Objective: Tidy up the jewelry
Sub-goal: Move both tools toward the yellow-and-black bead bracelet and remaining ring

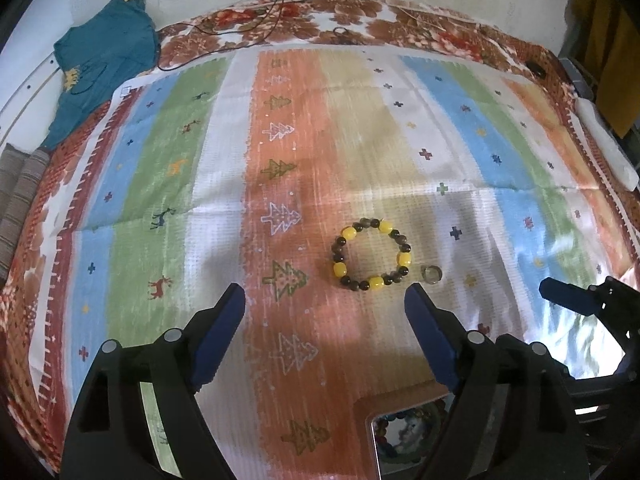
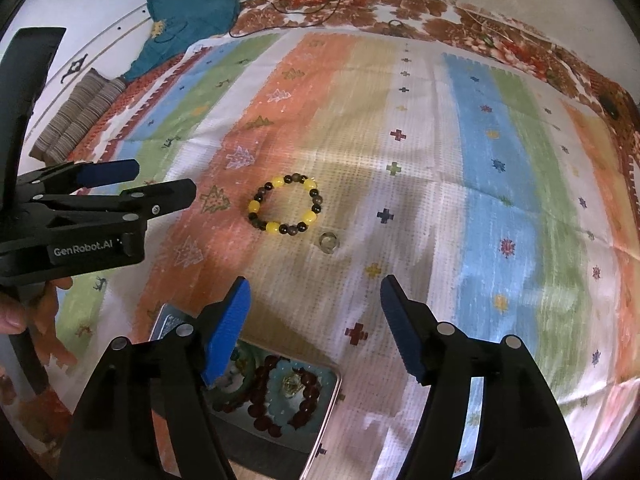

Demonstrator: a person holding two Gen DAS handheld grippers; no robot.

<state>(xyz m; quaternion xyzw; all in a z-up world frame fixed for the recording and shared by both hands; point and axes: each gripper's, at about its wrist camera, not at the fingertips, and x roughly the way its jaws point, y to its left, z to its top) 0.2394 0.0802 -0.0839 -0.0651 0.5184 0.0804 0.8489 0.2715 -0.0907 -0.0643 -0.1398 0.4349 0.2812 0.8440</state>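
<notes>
We work over a striped cloth (image 1: 288,168) of green, blue, white, orange and tan bands, printed with little trees, deer and crosses, spread on a brown floral bedcover (image 1: 400,16).

Nearest to us, at the lower edge of both views, sits a shallow metal tin (image 2: 326,408) already holding jewelry: a dark red bead bracelet (image 2: 308,396), pale blue beads and something green, partly hidden behind our right claw's left finger. In the left wrist view only a corner of the tin shows.

Our left gripper (image 1: 325,304) stands wide apart with nothing between its blue pads, hanging above the orange stripe. Our right gripper (image 2: 315,296) is likewise spread and empty, above the tan and white bands just beyond the tin. No pad touches any jewelry.

A little farther out lies the yellow and dark bead bracelet (image 1: 372,256), flat on the cloth in a neat ring. Just beside it, on its right, rests a small ring (image 1: 432,274), close but apart from the beads. Both sit free, ahead of the fingertips.

Far back, a teal garment (image 1: 100,56) is heaped at the left corner by the white wall, and thin black cables (image 1: 276,4) trail over the bedcover's far edge.
</notes>
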